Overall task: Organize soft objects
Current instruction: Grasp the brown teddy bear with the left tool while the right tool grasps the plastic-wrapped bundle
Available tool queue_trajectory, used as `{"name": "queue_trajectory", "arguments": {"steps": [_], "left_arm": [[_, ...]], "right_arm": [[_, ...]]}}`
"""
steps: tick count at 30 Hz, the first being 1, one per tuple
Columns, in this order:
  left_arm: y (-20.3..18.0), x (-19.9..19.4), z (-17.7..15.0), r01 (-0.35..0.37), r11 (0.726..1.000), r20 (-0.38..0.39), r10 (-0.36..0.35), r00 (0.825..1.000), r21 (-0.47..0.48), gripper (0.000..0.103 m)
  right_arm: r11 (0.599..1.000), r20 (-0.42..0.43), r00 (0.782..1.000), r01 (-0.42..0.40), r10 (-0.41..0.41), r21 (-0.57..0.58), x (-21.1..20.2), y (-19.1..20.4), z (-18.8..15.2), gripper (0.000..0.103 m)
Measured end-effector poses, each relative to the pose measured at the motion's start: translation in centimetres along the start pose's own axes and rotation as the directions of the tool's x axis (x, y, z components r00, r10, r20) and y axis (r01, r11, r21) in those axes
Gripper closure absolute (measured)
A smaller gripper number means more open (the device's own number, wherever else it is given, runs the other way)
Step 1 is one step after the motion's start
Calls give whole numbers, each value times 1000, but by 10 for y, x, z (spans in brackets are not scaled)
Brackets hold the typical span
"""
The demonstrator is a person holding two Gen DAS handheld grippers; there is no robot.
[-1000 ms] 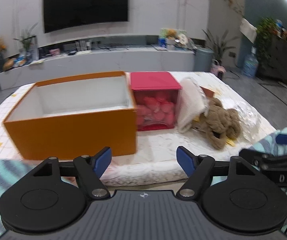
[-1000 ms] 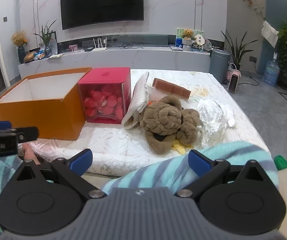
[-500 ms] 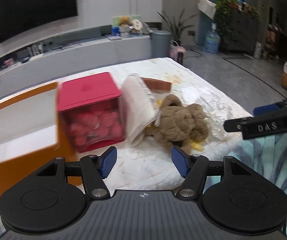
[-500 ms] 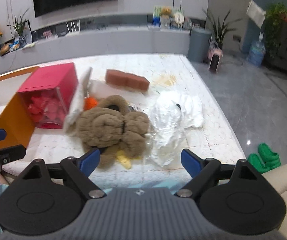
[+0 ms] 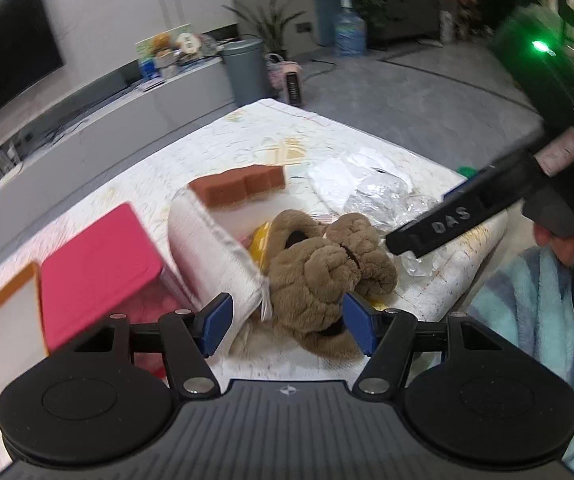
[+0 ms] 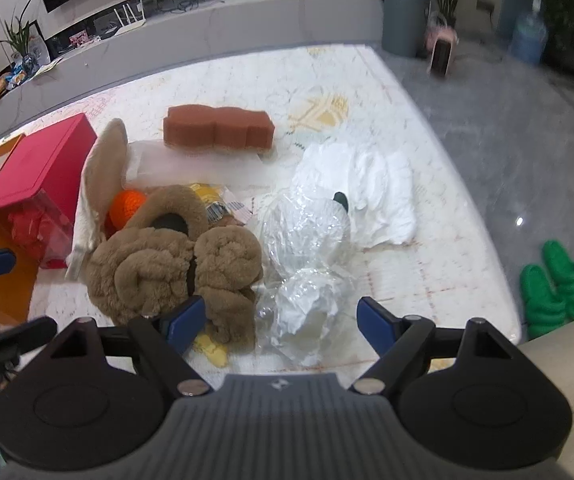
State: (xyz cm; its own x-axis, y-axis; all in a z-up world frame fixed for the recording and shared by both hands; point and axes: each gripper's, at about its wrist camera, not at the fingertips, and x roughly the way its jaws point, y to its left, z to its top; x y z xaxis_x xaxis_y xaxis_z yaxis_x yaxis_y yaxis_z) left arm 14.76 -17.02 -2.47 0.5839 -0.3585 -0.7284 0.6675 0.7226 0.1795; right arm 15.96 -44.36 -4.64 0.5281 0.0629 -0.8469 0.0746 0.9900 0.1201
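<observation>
Plush toy [image 5: 323,276] is lying on the padded mat [image 5: 255,140], just beside the white cushion [image 5: 211,256] that is leaning against the red bin [image 5: 95,264]. In the left wrist view the toy is sitting directly ahead of the left gripper [image 5: 287,320], framed between its two blue fingertips but not touched by them; the jaws are standing apart and holding nothing. In the right wrist view the toy is lying ahead and to the left of the right gripper [image 6: 283,318], whose jaws are closing with nothing pressed between them (the crumpled plastic wrap [image 6: 307,252] is what is lying in line with the gap, not the toy).

The toy's long axis is running roughly across the left gripper's opening, so its bulk is spanning most of the gap. Judged from both views, the left gripper is the better aligned and the nearer to the toy. The right gripper is hanging over the wrap, just beside the toy's right edge. The brown sponge [image 6: 219,130] is lying farther back, well apart from both grippers. The orange box [image 5: 3,316] is standing left of the red bin.
</observation>
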Motion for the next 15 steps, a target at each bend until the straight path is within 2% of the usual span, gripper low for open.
{"name": "queue_trajectory", "arguments": {"steps": [4,9,12,15], "left_arm": [[-5,12,8,24,994,-6,-23,1000,108,28],[-17,28,16,51,971,-18,-48,999,234,28],[-27,39,20,81,948,-31,-75,997,309,23],[-36,57,22,105,922,-76,-82,994,373,23]], "right_arm": [[1000,-32,999,-20,20,6,15,-1,8,20],[1000,-43,999,-9,8,-12,28,4,14,21],[1000,-64,998,16,-15,4,35,2,15,29],[999,-80,997,16,-13,41,38,-6,16,36]]}}
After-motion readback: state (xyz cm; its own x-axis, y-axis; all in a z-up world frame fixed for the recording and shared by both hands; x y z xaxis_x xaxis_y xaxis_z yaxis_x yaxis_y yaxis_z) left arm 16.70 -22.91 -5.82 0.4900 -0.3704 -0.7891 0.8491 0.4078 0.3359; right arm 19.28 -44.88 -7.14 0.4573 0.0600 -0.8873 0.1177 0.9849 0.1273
